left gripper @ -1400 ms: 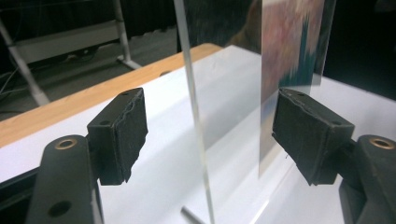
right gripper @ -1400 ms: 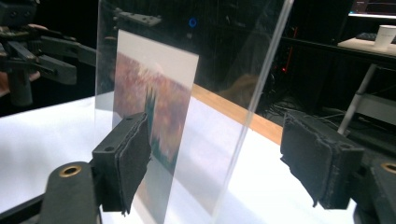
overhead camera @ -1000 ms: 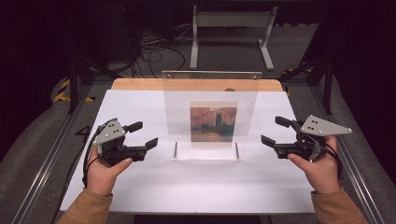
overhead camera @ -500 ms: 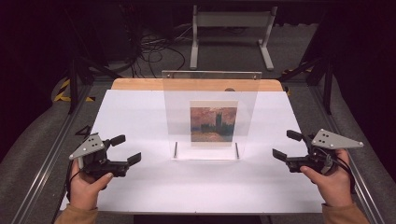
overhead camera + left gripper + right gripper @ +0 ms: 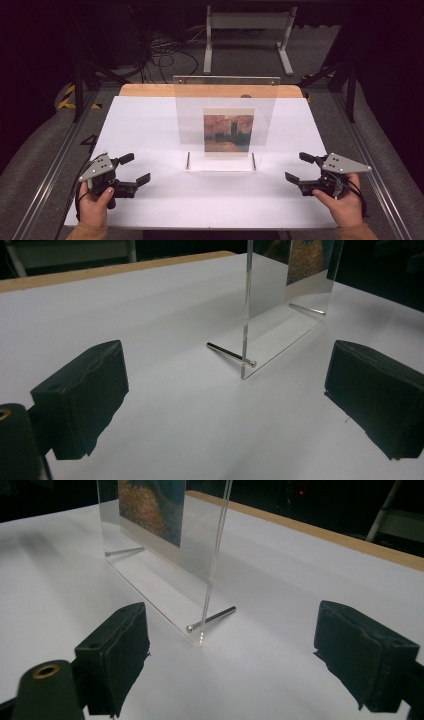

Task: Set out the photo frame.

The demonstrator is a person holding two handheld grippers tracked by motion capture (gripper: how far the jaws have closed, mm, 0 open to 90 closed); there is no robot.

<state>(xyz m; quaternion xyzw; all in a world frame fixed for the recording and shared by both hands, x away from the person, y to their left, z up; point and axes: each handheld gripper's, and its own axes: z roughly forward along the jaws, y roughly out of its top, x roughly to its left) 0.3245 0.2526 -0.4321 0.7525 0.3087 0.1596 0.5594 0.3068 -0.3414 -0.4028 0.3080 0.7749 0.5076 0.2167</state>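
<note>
A clear acrylic picture stand [image 5: 225,100] rises upright at the middle of the white table [image 5: 145,125]. It holds a reddish painted print [image 5: 228,132] and rests on two thin metal pins [image 5: 188,160]. My left gripper [image 5: 139,168] sits low near the front left, well apart from the stand. Its jaws have just been opening and now stand open with nothing between them. My right gripper [image 5: 296,166] is open near the front right, also holding nothing. In the left gripper view the stand's edge [image 5: 246,305] and a pin [image 5: 227,351] lie ahead of my gripper [image 5: 225,400]. The right gripper view shows the stand's other edge [image 5: 215,570] and pin [image 5: 210,619] beyond my gripper [image 5: 232,655].
A wooden strip [image 5: 150,90] runs along the table's far edge. Beyond it, on the dark floor, are a white metal frame [image 5: 247,30] and loose cables [image 5: 165,50]. Metal rails [image 5: 55,165] flank both sides of the table.
Both hands have sunk and drawn back toward the table's near edge, spreading outward. The left gripper's jaws stand wider apart than a second ago.
</note>
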